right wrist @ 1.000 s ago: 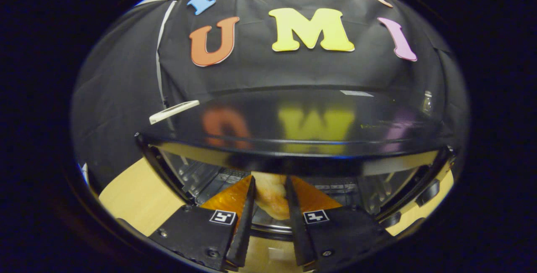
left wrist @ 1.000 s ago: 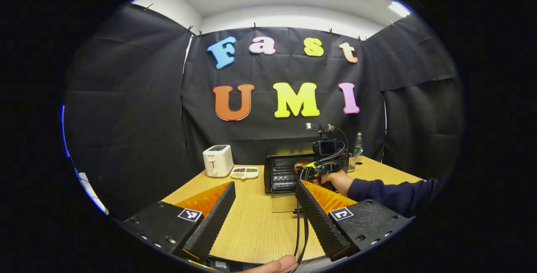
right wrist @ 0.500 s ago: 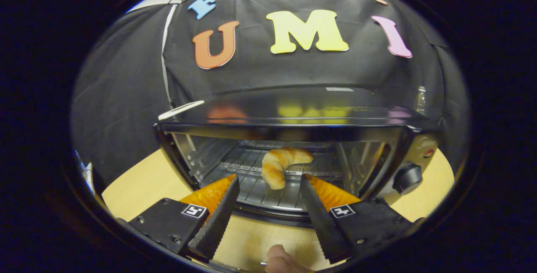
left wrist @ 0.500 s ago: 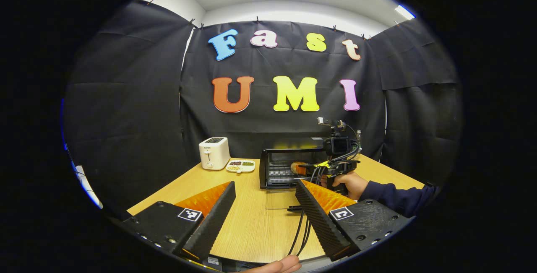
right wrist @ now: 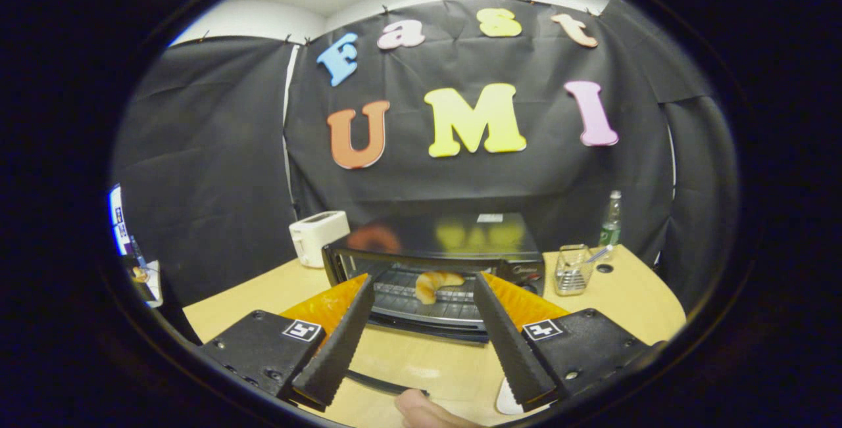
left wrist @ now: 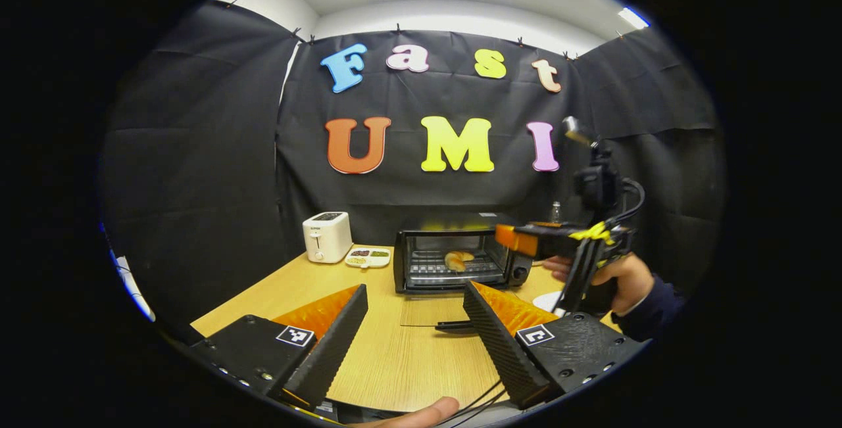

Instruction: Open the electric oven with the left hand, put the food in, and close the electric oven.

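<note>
Croissant lies inside open oven; left gripper spread, empty

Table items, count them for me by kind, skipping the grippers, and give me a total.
Ovens: 1, the electric oven, door open
Toasters: 1, the toaster
Croissants: 1, the croissant on the oven rack
Snack trays: 1, the tray
Wire baskets: 1, the basket
Bottles: 1, the bottle
Total: 6

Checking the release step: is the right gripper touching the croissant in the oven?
Apart. In the right gripper view the right gripper has open jaws well short of the croissant, which lies alone on the oven rack.
</note>
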`<action>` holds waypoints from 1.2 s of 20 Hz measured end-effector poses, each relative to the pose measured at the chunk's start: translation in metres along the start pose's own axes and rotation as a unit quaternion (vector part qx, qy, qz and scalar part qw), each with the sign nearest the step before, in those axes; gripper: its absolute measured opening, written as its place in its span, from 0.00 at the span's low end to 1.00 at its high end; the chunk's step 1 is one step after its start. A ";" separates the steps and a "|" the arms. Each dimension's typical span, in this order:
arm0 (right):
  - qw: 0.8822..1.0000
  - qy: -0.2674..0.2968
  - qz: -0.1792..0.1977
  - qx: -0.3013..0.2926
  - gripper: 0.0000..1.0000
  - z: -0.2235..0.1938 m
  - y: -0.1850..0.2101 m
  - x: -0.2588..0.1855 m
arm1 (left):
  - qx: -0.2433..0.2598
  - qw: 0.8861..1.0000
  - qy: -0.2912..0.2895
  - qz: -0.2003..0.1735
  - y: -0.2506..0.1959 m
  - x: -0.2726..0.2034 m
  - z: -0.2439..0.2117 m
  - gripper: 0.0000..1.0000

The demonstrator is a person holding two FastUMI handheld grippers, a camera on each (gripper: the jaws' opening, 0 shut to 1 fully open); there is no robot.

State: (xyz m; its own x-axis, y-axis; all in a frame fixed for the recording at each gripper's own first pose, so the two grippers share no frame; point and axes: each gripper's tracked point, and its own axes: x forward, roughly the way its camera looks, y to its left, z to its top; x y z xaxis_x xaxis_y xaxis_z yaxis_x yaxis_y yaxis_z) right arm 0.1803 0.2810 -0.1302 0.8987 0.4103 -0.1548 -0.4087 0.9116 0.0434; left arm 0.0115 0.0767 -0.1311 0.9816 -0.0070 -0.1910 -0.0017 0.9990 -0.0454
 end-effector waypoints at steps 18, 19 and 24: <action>0.987 -0.112 -0.111 -0.024 0.95 0.102 -0.120 -0.254 | -0.020 0.982 0.167 -0.084 -0.095 0.092 -0.115 0.93; 0.986 -0.120 -0.118 -0.022 0.95 0.105 -0.128 -0.262 | -0.015 0.981 0.177 -0.082 -0.098 0.096 -0.123 0.93; 0.979 -0.157 -0.127 0.009 0.95 0.110 -0.154 -0.305 | 0.006 0.970 0.237 -0.049 -0.097 0.115 -0.172 0.93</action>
State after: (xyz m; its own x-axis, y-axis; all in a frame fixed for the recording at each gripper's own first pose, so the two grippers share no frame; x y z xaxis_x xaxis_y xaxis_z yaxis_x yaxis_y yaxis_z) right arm -0.0133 0.0185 0.0190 0.9769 0.1542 0.1476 -0.1645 0.9846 0.0600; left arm 0.0921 -0.0288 -0.3172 0.7784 -0.1189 -0.6164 0.0917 0.9929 -0.0757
